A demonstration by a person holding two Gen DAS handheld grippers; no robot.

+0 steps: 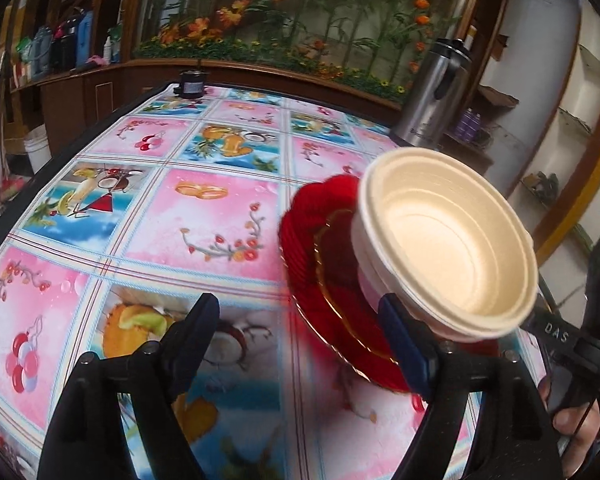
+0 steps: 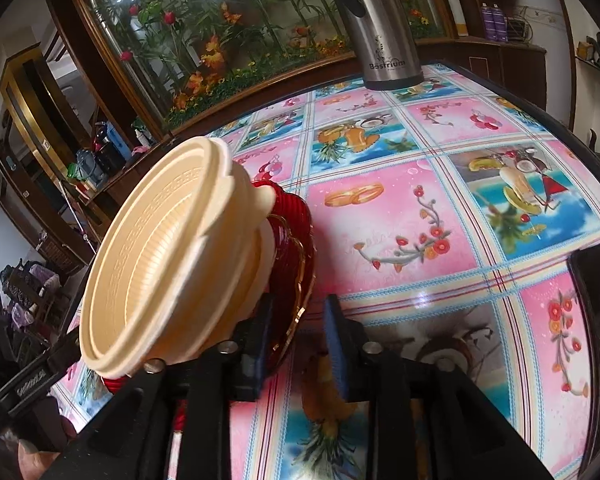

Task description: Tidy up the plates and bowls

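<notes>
The left gripper is spread, empty; the right gripper seems narrowed beside the red plates, bowls stacked leftward, nothing visibly pinched.

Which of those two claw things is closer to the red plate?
Right. The right gripper straddles the rim of the red plate; the left gripper hangs open alongside, the plate just past its right finger.
</notes>
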